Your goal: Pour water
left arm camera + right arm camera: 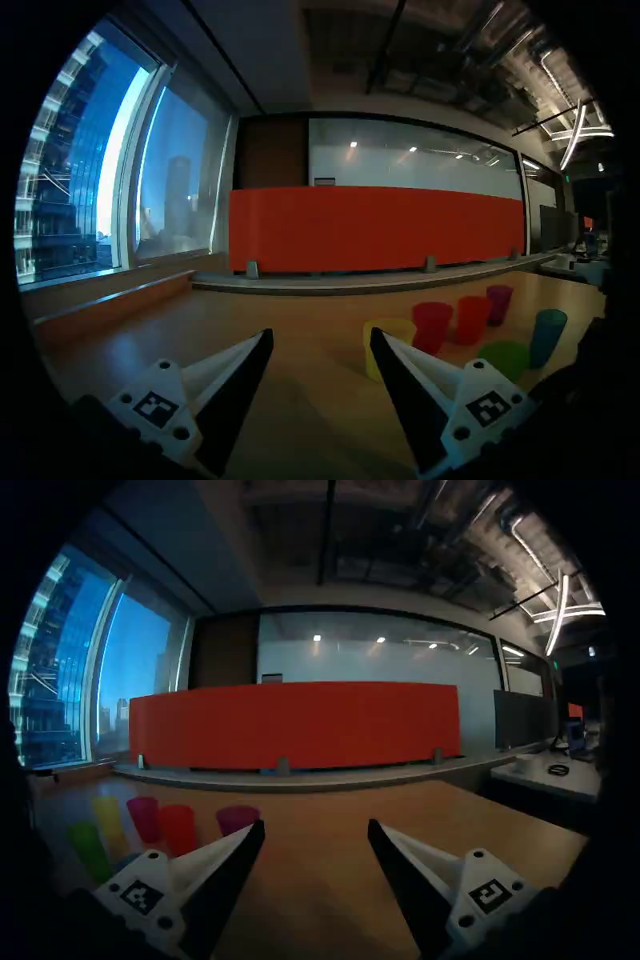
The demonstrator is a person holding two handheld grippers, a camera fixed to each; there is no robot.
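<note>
Orange partition (376,228) behind coloured cups (432,324) on wooden table (312,328)

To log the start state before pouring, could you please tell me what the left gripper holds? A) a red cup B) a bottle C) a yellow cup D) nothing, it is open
D: the left gripper has its fingers apart with bare table between them, and the yellow cup stands farther off.
</note>
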